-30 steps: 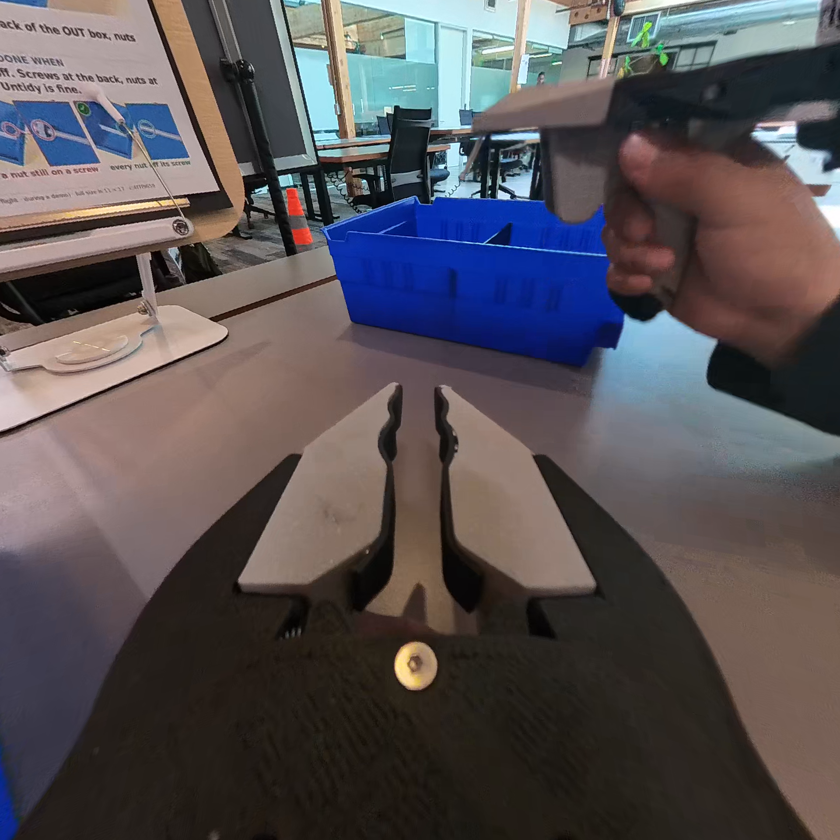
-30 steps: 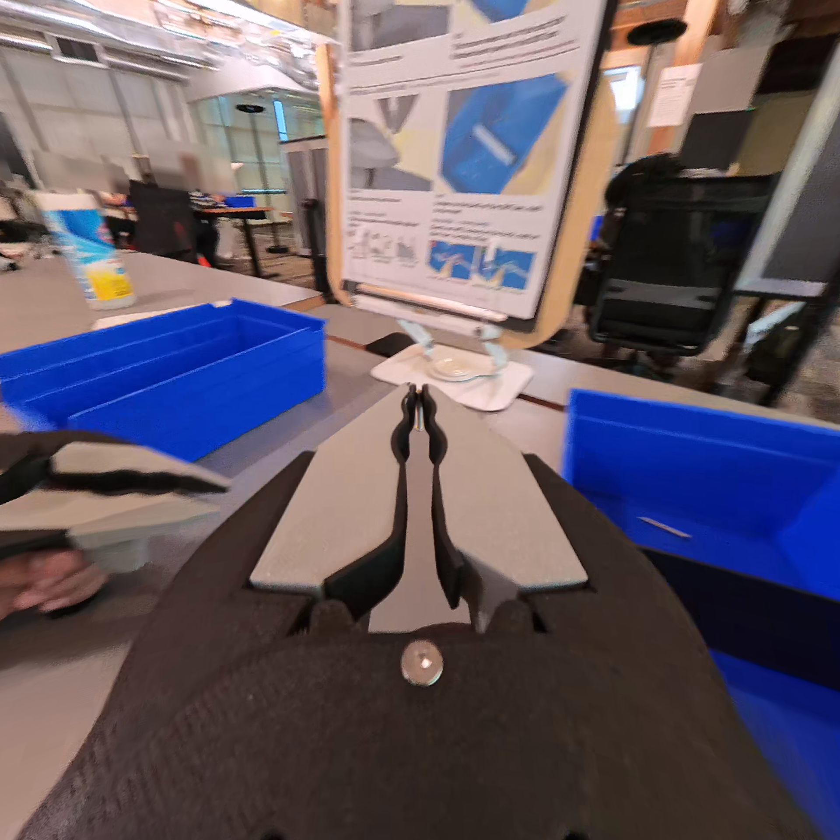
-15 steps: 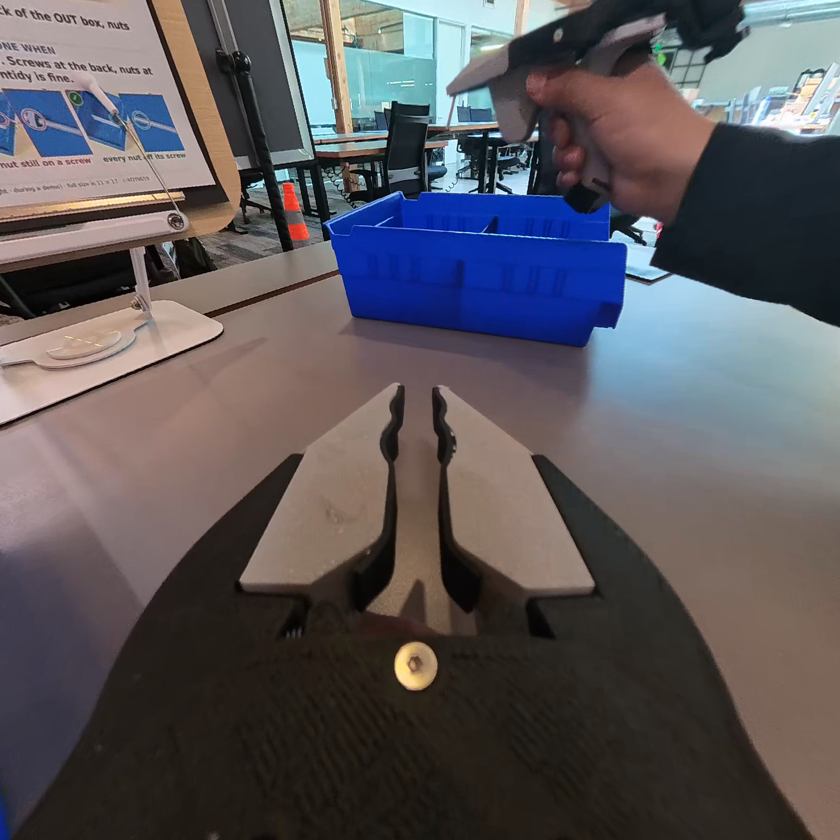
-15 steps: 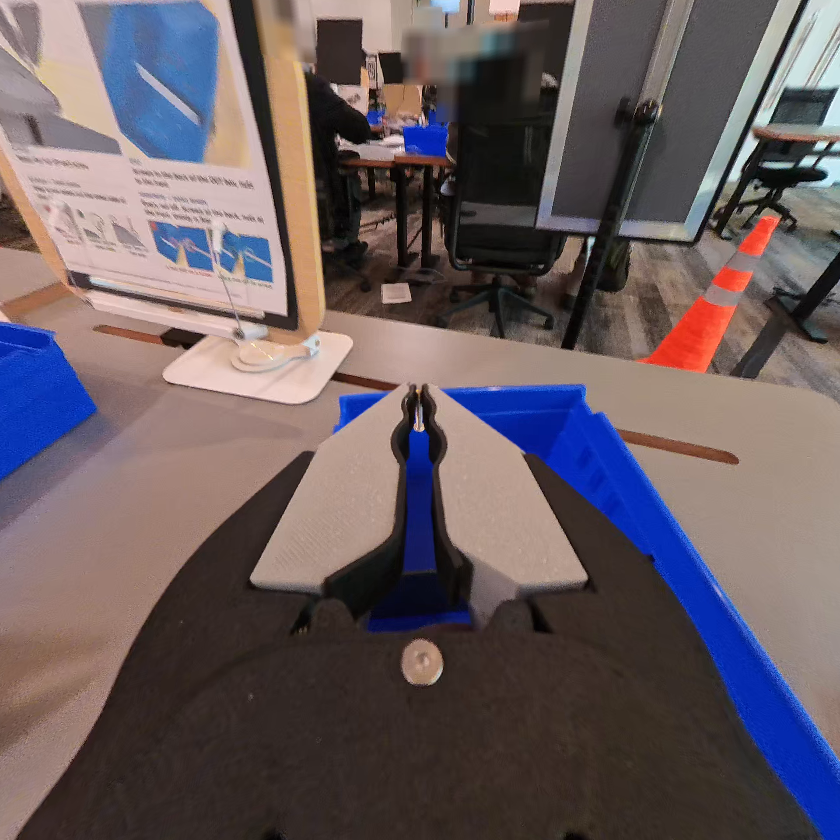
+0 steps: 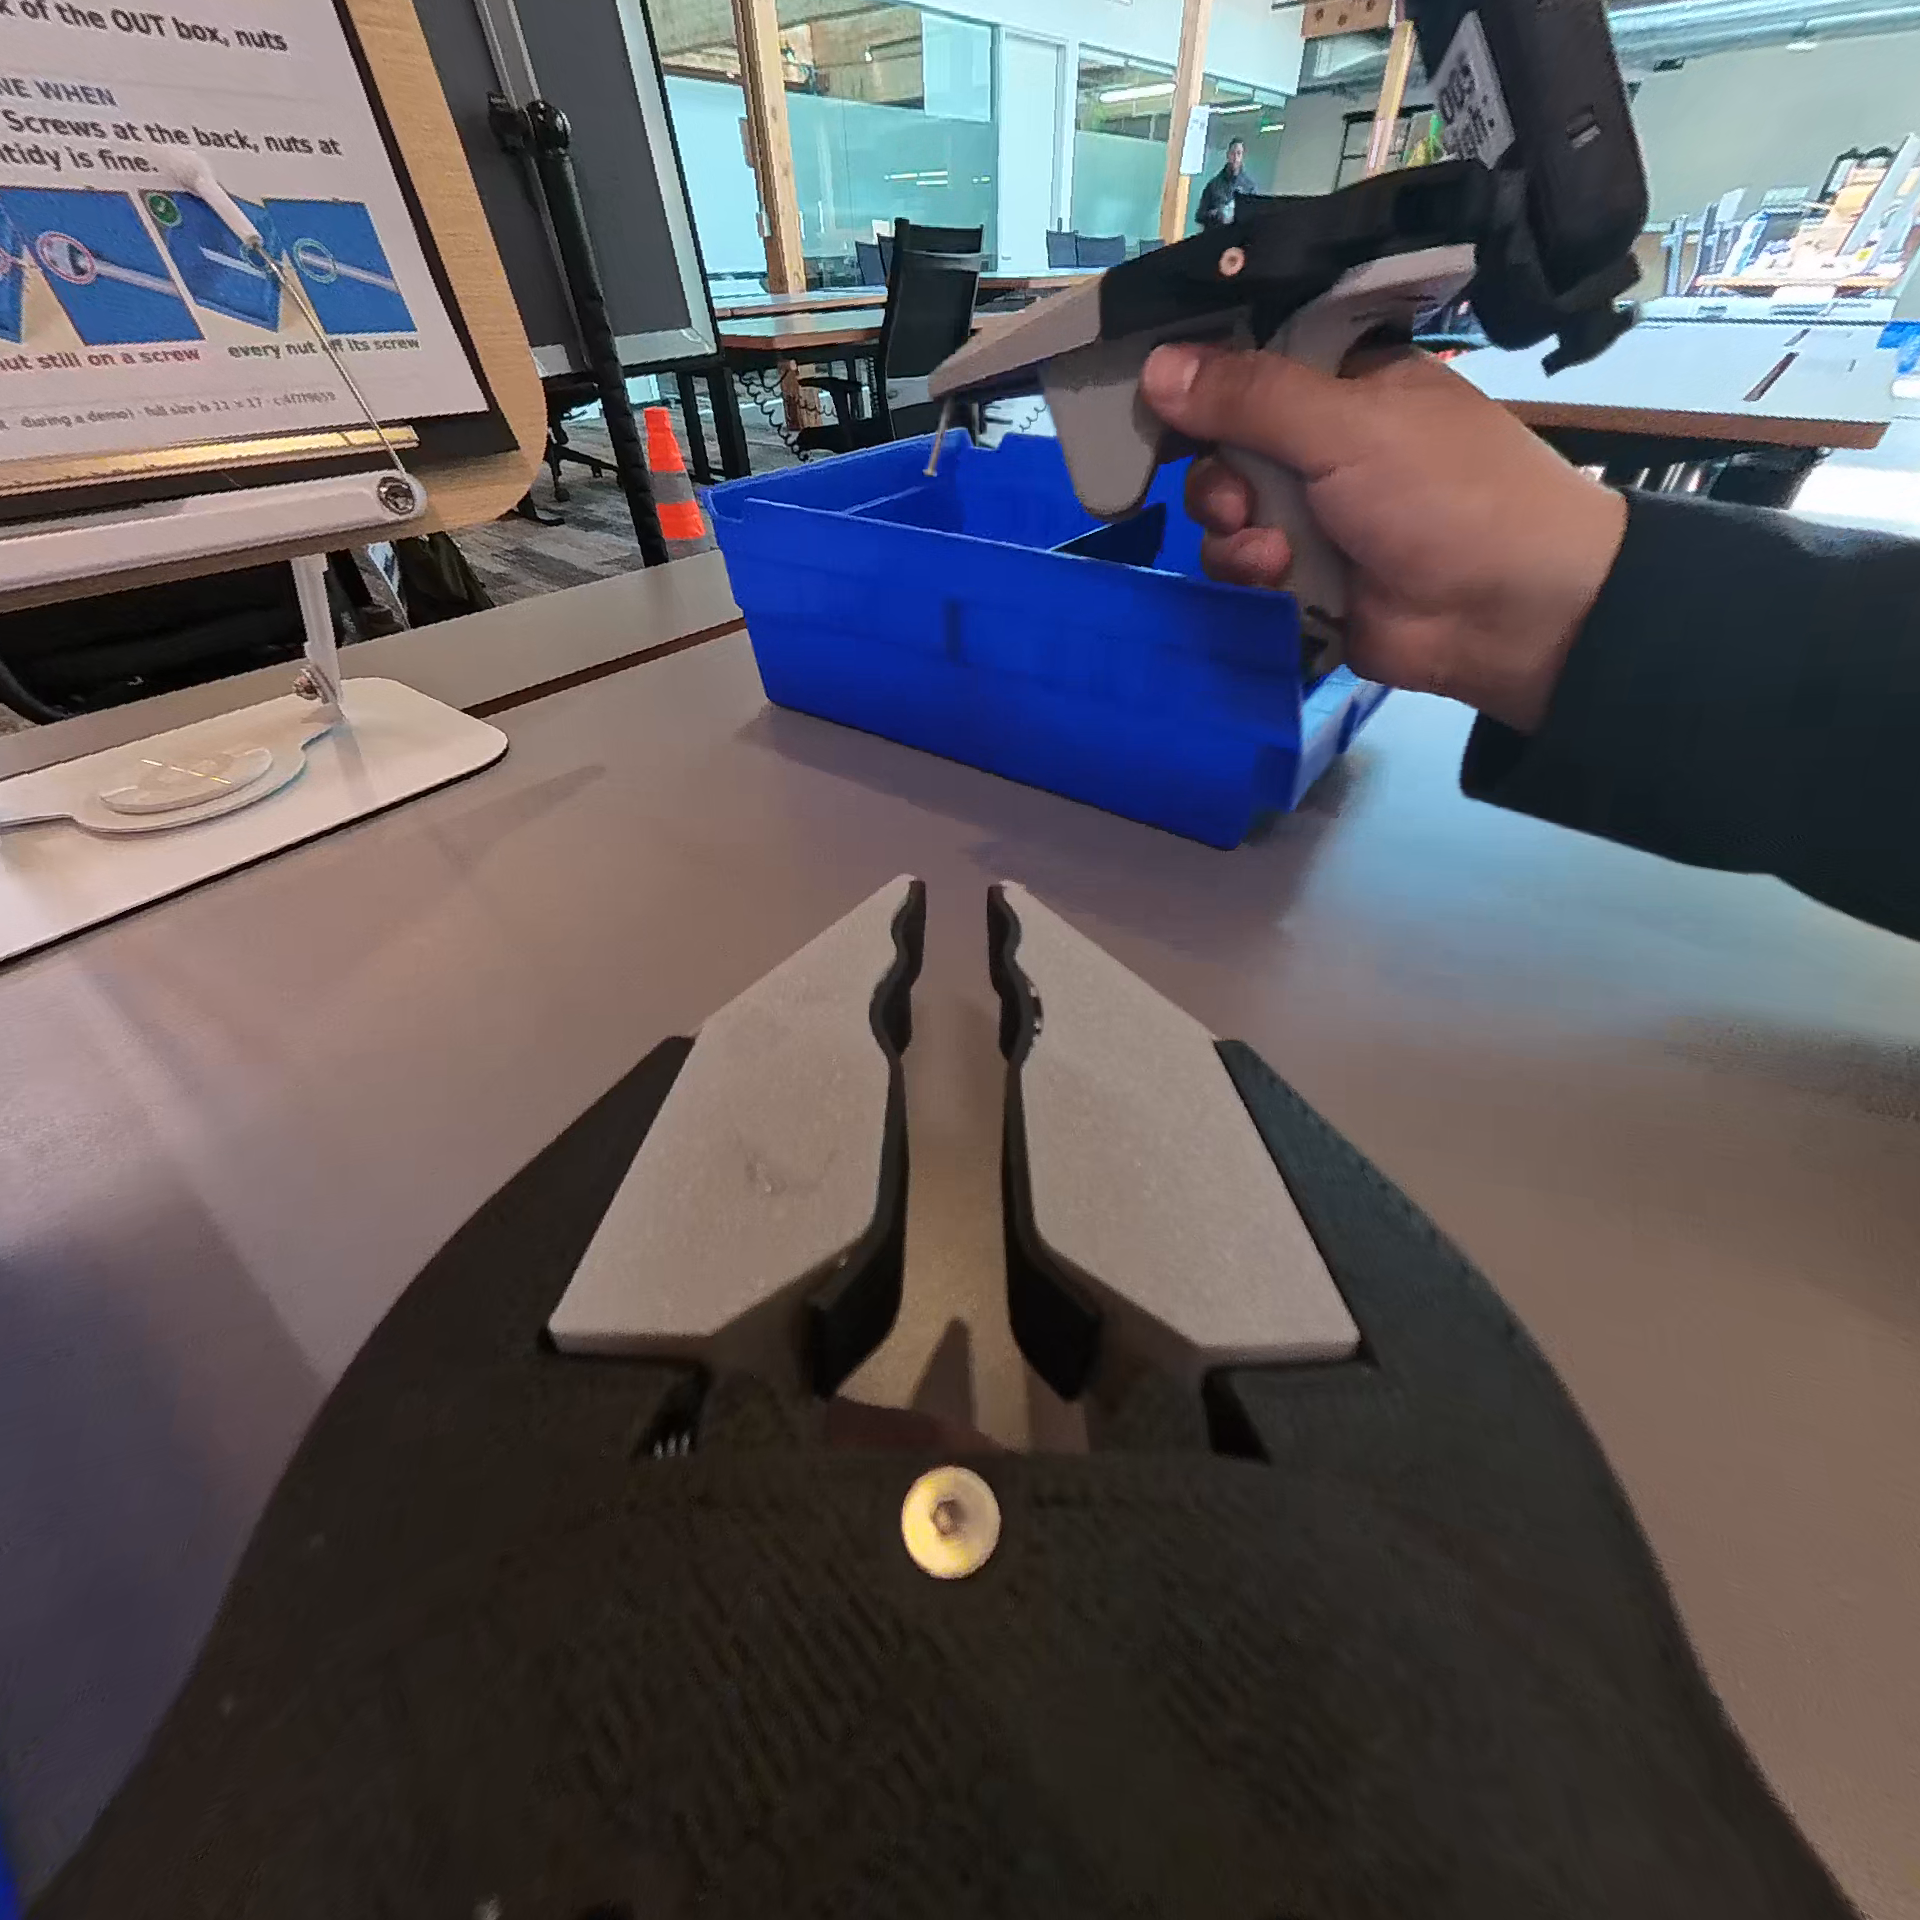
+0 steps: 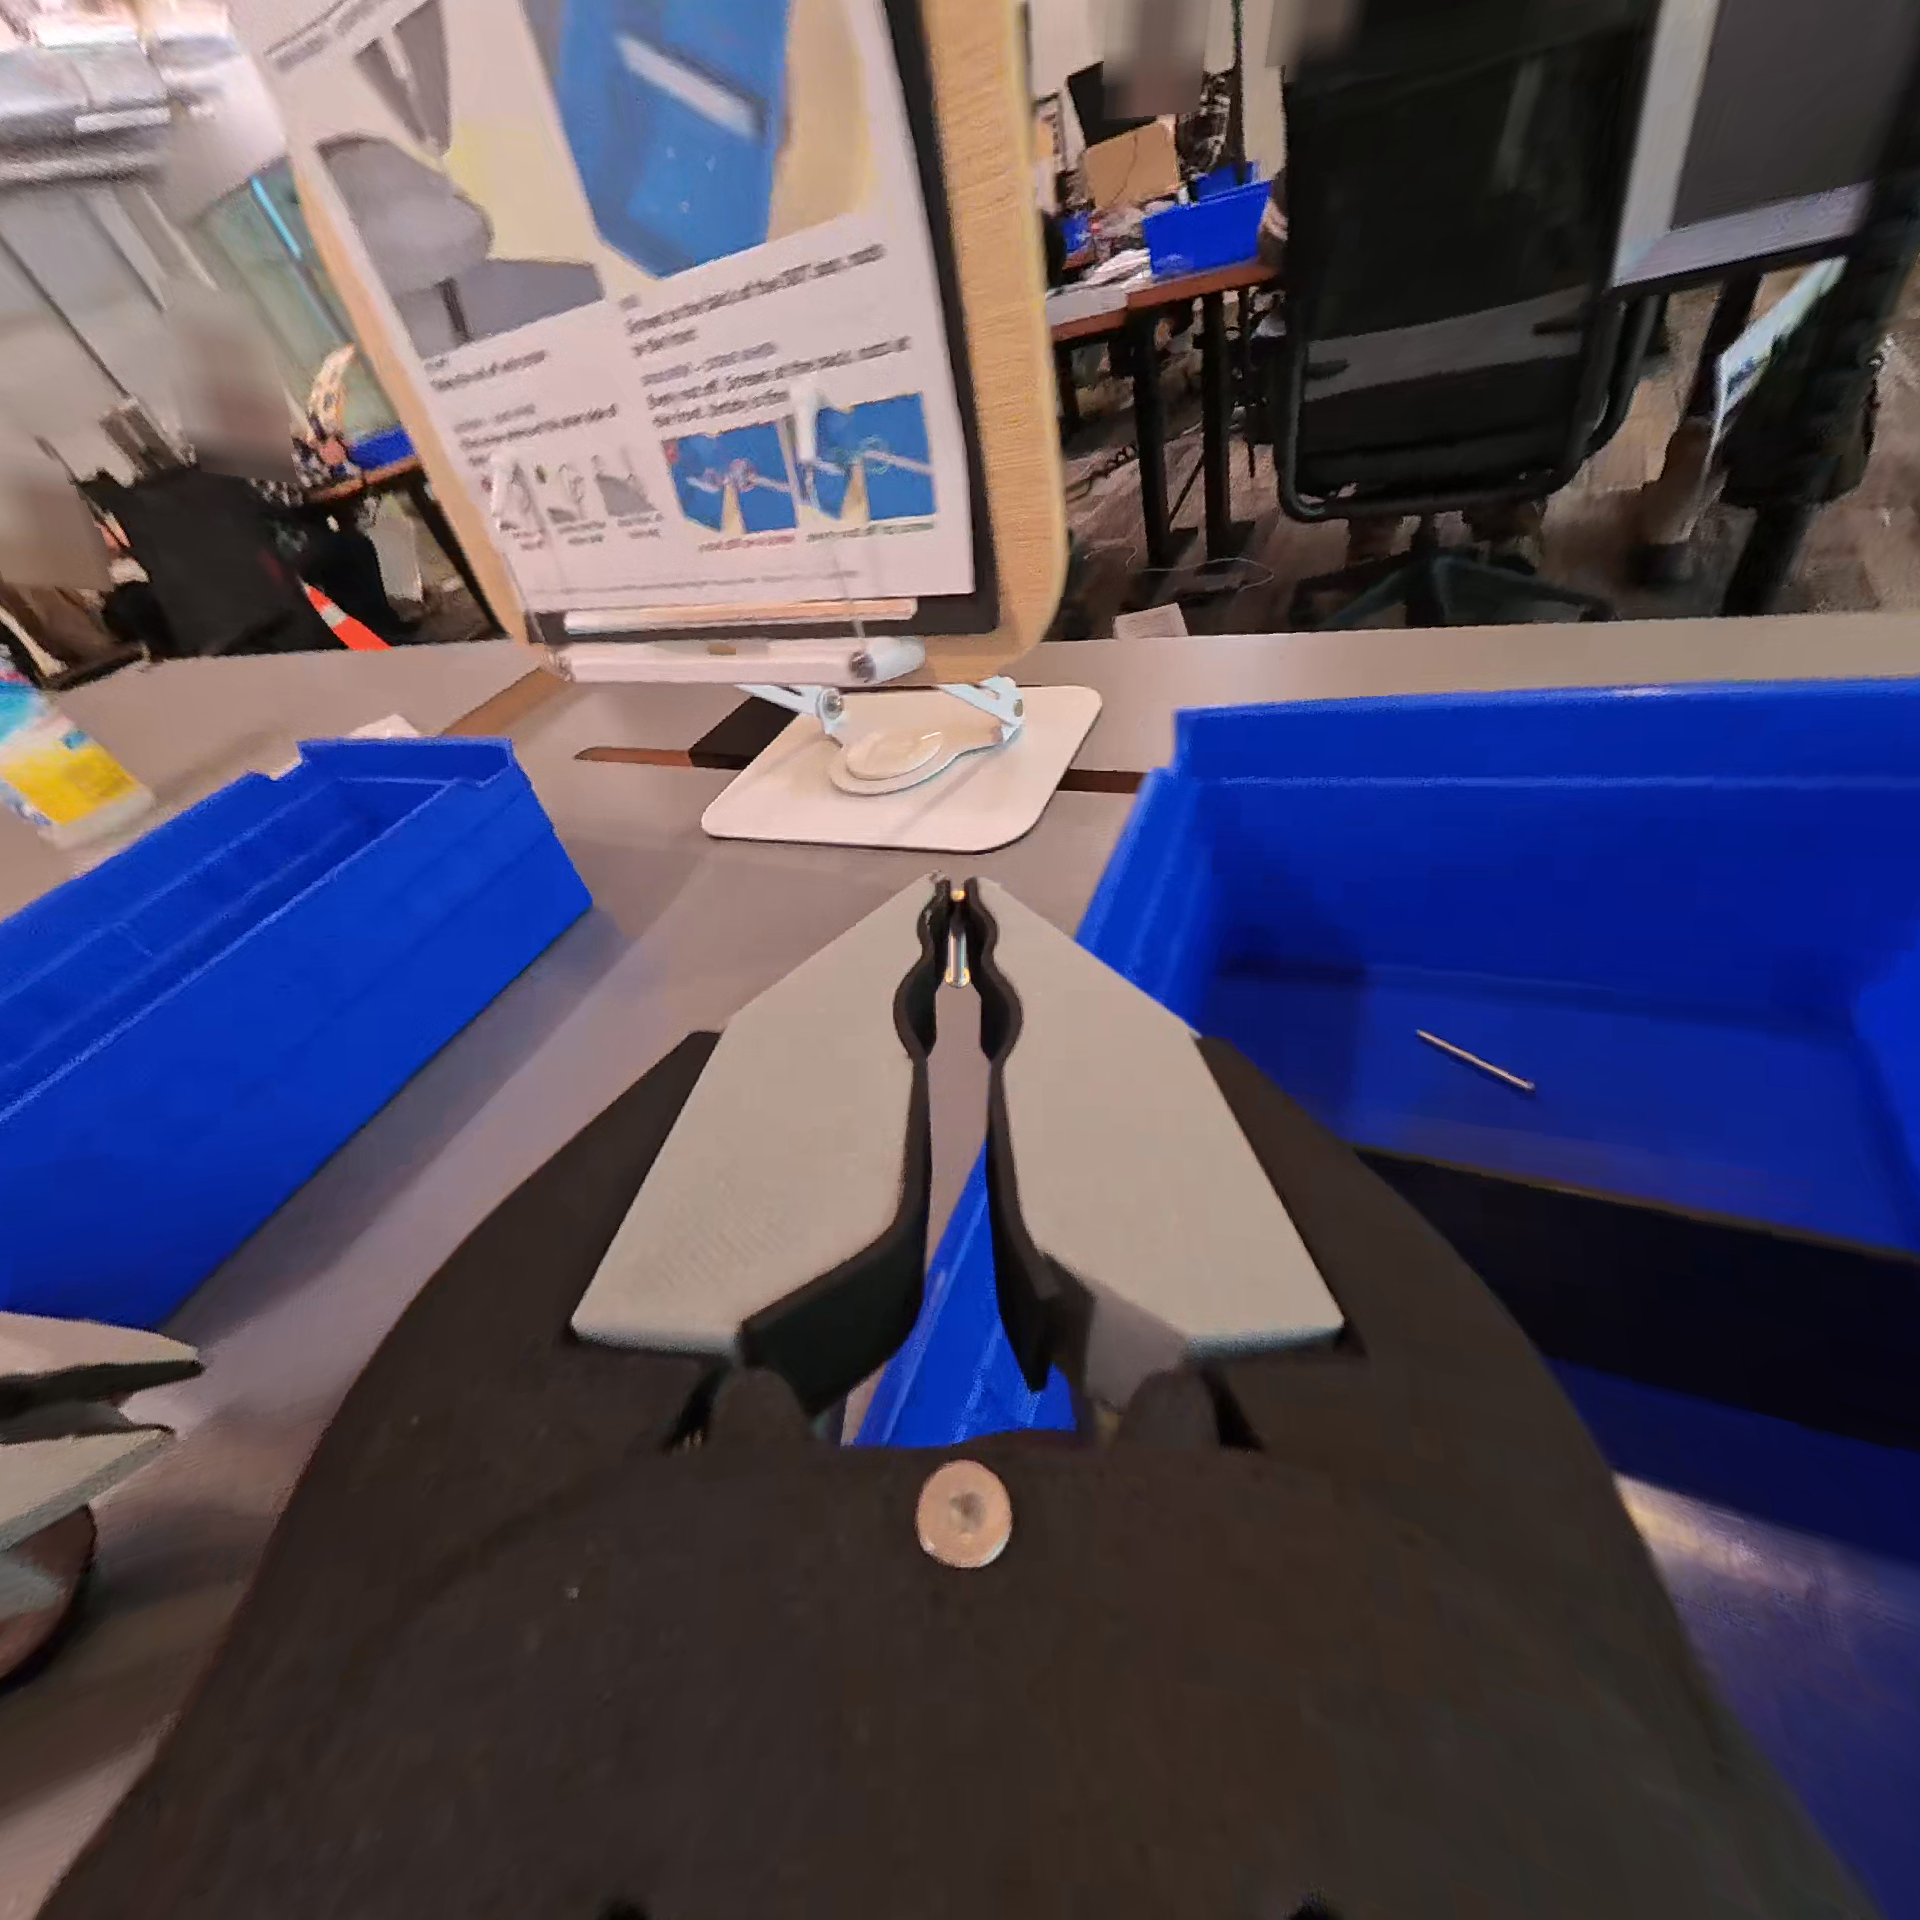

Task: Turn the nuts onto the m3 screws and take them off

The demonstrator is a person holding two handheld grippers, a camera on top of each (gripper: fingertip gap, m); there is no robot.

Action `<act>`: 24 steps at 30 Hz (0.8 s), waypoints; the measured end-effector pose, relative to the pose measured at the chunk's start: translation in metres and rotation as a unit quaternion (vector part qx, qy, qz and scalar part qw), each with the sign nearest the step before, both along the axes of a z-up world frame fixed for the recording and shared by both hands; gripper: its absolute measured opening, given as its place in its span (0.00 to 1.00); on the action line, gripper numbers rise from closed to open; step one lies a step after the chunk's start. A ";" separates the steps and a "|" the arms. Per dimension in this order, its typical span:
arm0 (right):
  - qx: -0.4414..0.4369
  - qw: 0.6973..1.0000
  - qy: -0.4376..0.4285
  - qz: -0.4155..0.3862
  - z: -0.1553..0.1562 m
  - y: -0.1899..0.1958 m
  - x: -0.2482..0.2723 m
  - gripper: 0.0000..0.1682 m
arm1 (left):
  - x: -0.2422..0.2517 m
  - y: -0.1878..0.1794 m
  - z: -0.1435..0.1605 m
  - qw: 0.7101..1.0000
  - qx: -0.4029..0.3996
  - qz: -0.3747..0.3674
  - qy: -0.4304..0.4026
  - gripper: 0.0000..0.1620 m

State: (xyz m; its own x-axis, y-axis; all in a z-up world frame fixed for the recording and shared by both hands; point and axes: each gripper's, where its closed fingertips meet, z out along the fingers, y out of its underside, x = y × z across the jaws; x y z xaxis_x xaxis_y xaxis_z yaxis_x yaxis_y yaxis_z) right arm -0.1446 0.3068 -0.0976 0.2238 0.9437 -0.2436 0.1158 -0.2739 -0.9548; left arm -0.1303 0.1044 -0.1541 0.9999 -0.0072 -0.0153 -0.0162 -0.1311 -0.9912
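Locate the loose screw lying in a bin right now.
Right wrist view: the loose screw lies on the floor of the blue bin to the right of the right tool, apart from the screw pinched there.

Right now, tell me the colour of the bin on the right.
Bright blue bin, clearest in the right wrist view.

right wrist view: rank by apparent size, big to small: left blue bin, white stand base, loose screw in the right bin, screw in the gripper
1. Left blue bin
2. White stand base
3. Loose screw in the right bin and the screw held in the right gripper: both tiny; the held one is nearer and partly hidden, so unranked.
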 end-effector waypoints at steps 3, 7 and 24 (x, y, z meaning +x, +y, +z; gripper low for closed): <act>0.047 0.998 -0.022 -0.031 0.008 0.010 -0.009 0.00 | -0.001 -0.001 0.000 1.000 0.002 0.002 -0.004 0.06; 0.082 0.989 -0.077 -0.101 0.014 0.066 -0.008 0.00 | -0.001 0.000 0.000 1.000 -0.001 0.000 -0.002 0.06; 0.151 0.986 -0.004 -0.073 0.061 0.040 0.004 0.13 | -0.003 0.001 -0.003 1.000 -0.009 0.008 0.015 0.06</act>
